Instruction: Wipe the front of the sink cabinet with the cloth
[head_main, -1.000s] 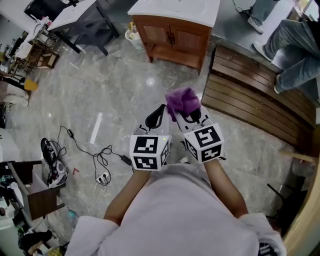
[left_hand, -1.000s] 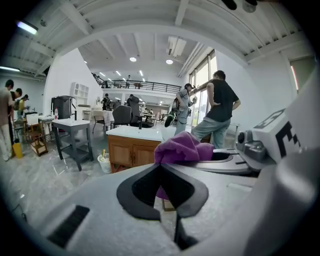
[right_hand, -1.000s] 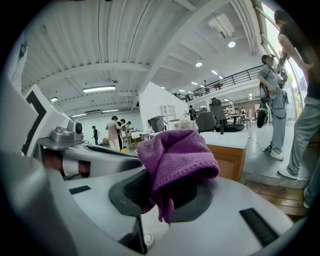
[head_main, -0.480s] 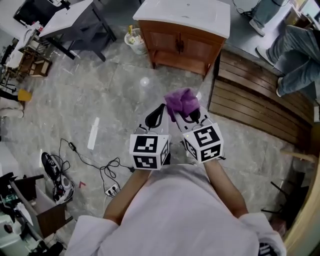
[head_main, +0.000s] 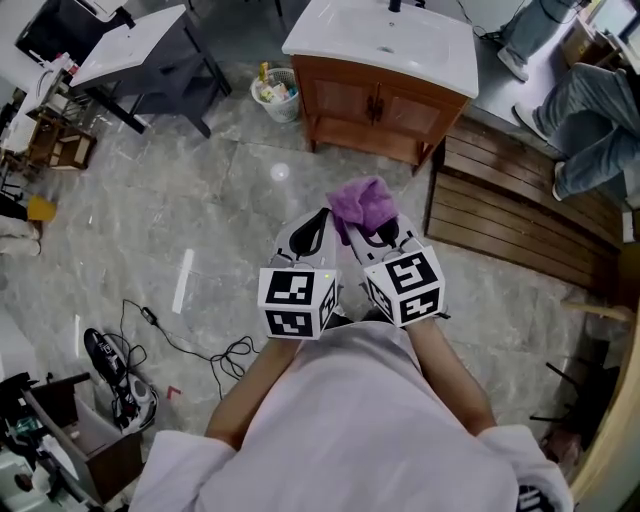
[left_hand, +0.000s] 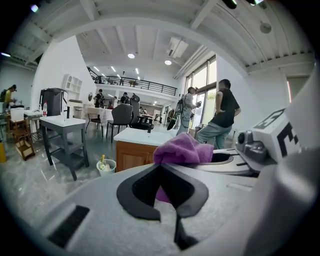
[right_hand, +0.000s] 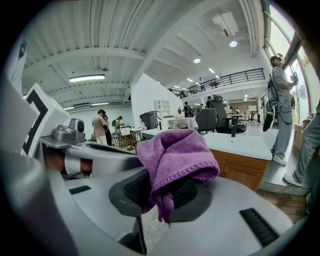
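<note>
Open loft-style lab hall: railed mezzanine (left_hand: 135, 84), work tables (head_main: 130, 45), floor cables (head_main: 200, 345), freestanding sink cabinet (head_main: 375, 98).

Floor (head_main: 200, 190): grey marble tile. Slatted wood deck (head_main: 500, 220), R side. Dark grey table (head_main: 140, 45) w/ white top, upper L. Mezzanine railing (left_hand: 135, 82); tall windows (left_hand: 202, 82); recessed ceiling lights (left_hand: 131, 56).

Head camera is sitting above the person, looking steeply down; left claw (head_main: 318, 224) and right claw (head_main: 377, 230) are showing close below, floor (head_main: 200, 200) beyond, sink cabinet (head_main: 375, 105) farther ahead by the top edge. Each claw camera is riding just behind its own jaws, facing forward, roughly level. All three views are sharing the sink cabinet and the purple cloth (head_main: 362, 205).
</note>
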